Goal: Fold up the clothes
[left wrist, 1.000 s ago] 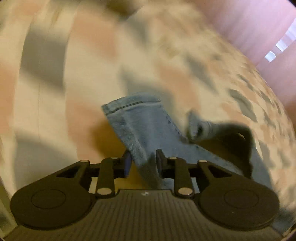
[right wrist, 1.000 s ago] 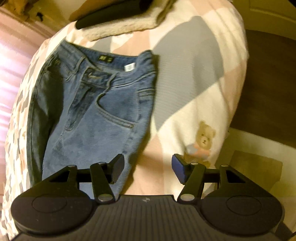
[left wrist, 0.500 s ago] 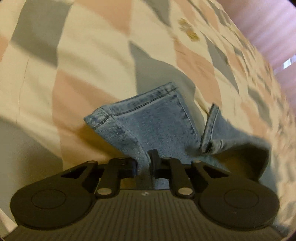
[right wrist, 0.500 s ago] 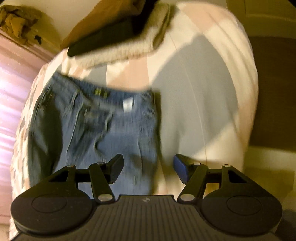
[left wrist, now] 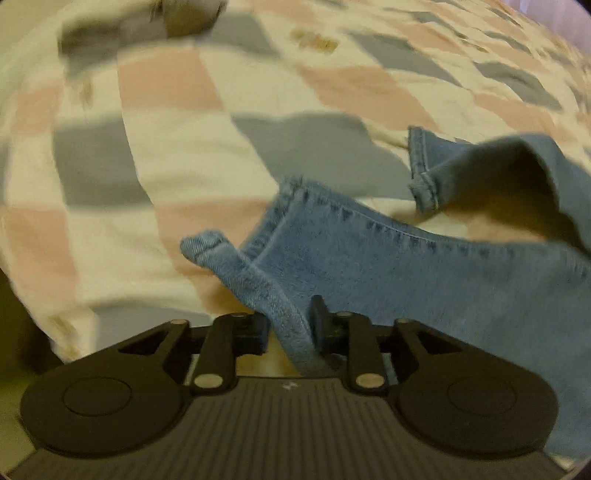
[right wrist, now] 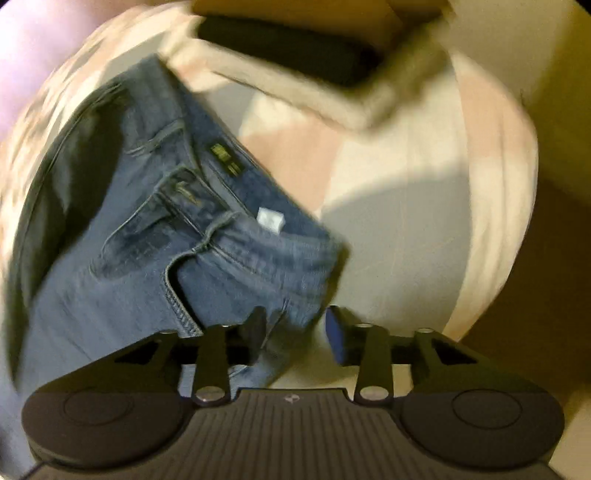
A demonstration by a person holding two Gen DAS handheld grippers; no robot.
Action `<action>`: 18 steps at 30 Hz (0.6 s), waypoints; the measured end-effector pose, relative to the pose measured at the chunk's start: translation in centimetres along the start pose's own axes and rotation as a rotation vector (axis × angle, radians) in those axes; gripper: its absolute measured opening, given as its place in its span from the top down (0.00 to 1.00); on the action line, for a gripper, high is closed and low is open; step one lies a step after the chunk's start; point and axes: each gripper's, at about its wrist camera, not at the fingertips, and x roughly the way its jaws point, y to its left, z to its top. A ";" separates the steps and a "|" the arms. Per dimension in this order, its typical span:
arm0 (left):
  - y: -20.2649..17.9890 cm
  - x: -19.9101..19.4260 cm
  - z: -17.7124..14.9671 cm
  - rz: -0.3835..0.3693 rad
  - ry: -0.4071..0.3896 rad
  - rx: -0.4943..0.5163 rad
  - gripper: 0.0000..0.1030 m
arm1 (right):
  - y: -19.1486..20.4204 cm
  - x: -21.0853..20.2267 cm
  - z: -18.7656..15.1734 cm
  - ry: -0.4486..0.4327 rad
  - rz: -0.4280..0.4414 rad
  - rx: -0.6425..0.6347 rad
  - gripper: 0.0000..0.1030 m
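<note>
Blue jeans lie on a checked bedspread (left wrist: 177, 155). In the left wrist view one leg (left wrist: 406, 280) is lifted off the bed near its hem, and my left gripper (left wrist: 290, 321) is shut on a fold of it while its jaws are opening. The other leg's hem (left wrist: 424, 177) curls up behind. In the right wrist view the waistband (right wrist: 229, 229), with its labels, lies flat. My right gripper (right wrist: 295, 328) hangs over the hip edge with its jaws closing. Denim sits between them, but the blue right pad (right wrist: 336, 332) stands clear of it.
A stack of folded clothes (right wrist: 295, 55), dark over cream, lies beyond the waistband near the bed's corner. The bedspread's edge (right wrist: 509, 206) drops to a dark floor (right wrist: 550, 266) on the right. A blurred grey item (left wrist: 184, 14) lies at the far end in the left view.
My left gripper rolled and carried the leg sideways; its jaws narrowed, then widened. My right gripper rolled and moved toward the waistband; its jaws narrowed and the hip edge now lies between them.
</note>
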 end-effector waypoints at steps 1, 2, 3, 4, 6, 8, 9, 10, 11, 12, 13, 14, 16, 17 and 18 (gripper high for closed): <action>-0.5 -1.3 -0.2 0.015 -0.018 0.029 0.73 | 1.2 -1.0 0.5 -0.038 -0.024 -0.112 0.49; -1.1 -2.5 -0.3 0.017 -0.041 0.055 0.73 | 2.6 -2.0 1.1 -0.083 -0.046 -0.243 0.49; -1.9 -3.8 -0.2 0.014 -0.071 0.085 0.73 | 4.2 -2.6 1.6 -0.123 -0.053 -0.377 0.47; -3.1 -4.7 0.0 0.010 -0.109 0.137 0.68 | 5.9 -3.0 1.9 -0.158 -0.047 -0.516 0.45; -5.9 -6.0 0.5 0.000 -0.197 0.273 0.57 | 9.9 -3.0 2.3 -0.228 -0.013 -0.794 0.45; -8.7 -5.6 1.3 -0.004 -0.251 0.413 0.56 | 14.4 -2.3 2.3 -0.298 0.034 -1.050 0.45; -10.1 -5.2 1.7 -0.005 -0.273 0.483 0.56 | 16.6 -1.8 2.2 -0.331 0.059 -1.156 0.45; -11.2 -4.6 2.2 -0.004 -0.287 0.545 0.56 | 18.7 -1.2 2.0 -0.357 0.085 -1.251 0.45; -12.0 -3.9 2.5 0.001 -0.295 0.598 0.56 | 20.6 -0.5 1.9 -0.379 0.107 -1.335 0.45; -12.6 -3.4 2.8 0.007 -0.307 0.648 0.55 | 22.3 0.2 1.7 -0.395 0.126 -1.409 0.45; -13.1 -2.6 2.9 0.018 -0.323 0.701 0.48 | 24.0 0.9 1.5 -0.411 0.144 -1.483 0.44; -13.5 -1.8 2.9 0.034 -0.341 0.756 0.38 | 25.6 1.7 1.2 -0.427 0.158 -1.550 0.43; -14.4 0.1 2.9 0.036 -0.364 0.886 0.37 | 27.9 3.4 0.4 -0.419 0.169 -1.674 0.35; -14.9 1.1 2.8 0.034 -0.373 0.953 0.43 | 28.9 4.5 -0.1 -0.405 0.171 -1.744 0.35; -15.3 2.0 2.9 0.026 -0.373 1.012 0.53 | 29.7 5.5 -0.5 -0.399 0.167 -1.811 0.35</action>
